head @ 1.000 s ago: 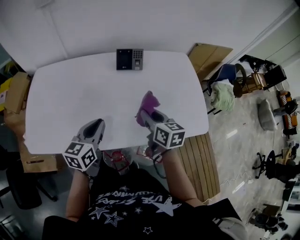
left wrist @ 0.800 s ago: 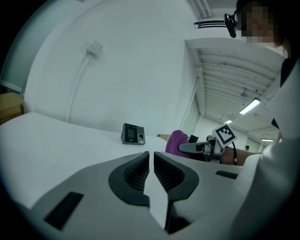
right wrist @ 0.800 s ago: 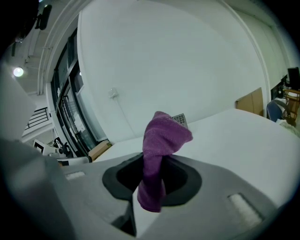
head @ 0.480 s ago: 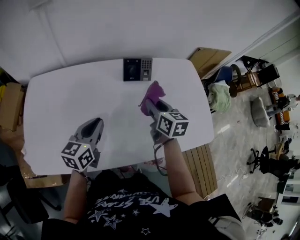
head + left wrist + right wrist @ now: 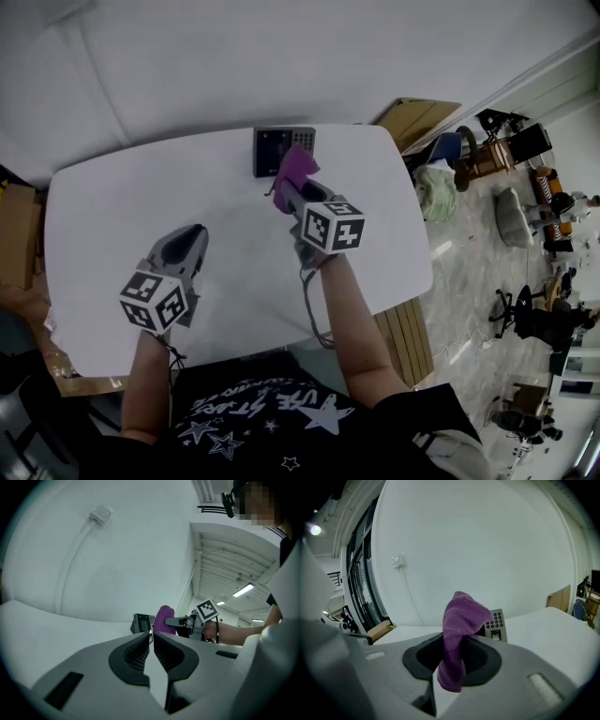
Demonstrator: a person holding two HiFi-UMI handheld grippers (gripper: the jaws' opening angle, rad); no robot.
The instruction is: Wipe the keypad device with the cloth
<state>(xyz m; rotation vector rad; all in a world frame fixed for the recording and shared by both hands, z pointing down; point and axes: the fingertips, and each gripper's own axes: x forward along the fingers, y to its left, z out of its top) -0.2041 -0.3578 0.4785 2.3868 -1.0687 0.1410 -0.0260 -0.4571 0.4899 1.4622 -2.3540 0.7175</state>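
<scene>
Cloth point(image 5: 298, 167) pinched tight in the right tongs point(image 5: 292, 192), its purple bunch poking out over the keypad device point(image 5: 269, 148) at the upper middle of the frame, near the far edge of the white counter point(image 5: 112, 206). Left tongs point(image 5: 190, 239) sit closed and empty at lower left, well apart. Best play, I'd say: tip the right tongs down so the cloth's loose end meets the keys, not the hard tips. Then sweep lightly, because the device looks unanchored and could slide.

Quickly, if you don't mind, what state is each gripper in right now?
Left gripper: closed, nothing between its jaws.
Right gripper: closed on the purple cloth.
</scene>
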